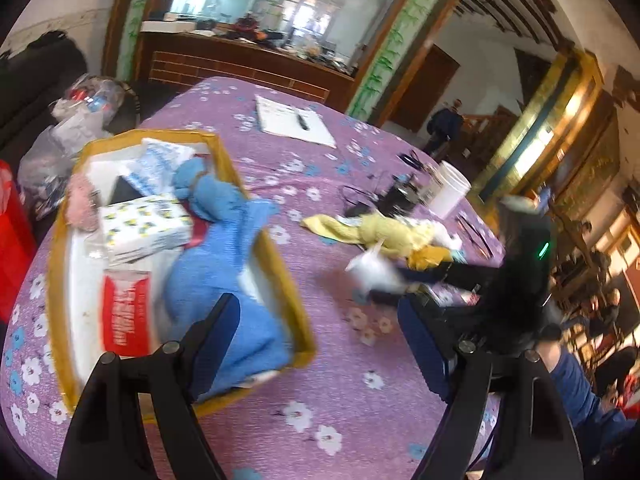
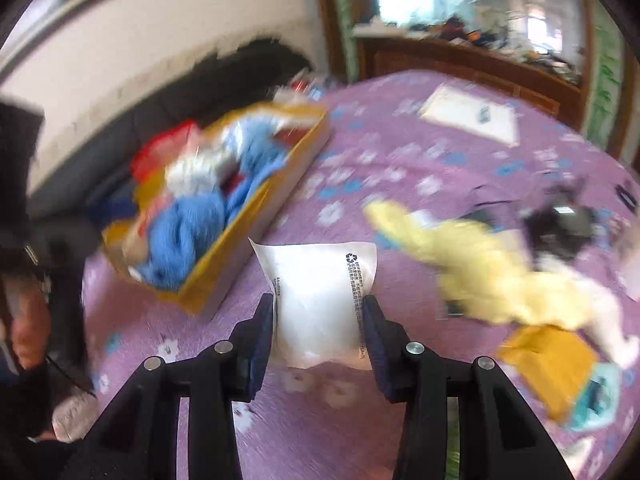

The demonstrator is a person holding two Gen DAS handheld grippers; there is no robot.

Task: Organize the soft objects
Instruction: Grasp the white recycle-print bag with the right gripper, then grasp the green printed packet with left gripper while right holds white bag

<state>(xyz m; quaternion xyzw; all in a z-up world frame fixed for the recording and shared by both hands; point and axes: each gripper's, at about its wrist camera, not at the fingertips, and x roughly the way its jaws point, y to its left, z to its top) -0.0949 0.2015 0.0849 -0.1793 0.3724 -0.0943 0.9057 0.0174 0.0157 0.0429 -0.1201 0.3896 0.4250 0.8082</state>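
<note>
Through the left wrist camera, your left gripper (image 1: 316, 344) is hovering with jaws spread wide and empty beside the yellow-rimmed cardboard box (image 1: 280, 264) where a blue plush cloth (image 1: 224, 248) is lying. Through the right wrist camera, your right gripper (image 2: 318, 320) is clamping a white soft plastic pouch (image 2: 320, 292) above the purple floral tablecloth (image 2: 400, 160), between the box and a yellow plush toy (image 2: 488, 272).

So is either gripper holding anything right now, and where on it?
The right gripper pinches a white plastic packet by its two side edges, near its lower half. The left gripper is open, holding nothing.

a box (image 1: 280, 276) sits left on the table (image 1: 332, 364), a towel (image 1: 224, 264) draped in it; another towel (image 1: 384, 236) lies right, a notepad (image 1: 292, 122) behind.
</note>
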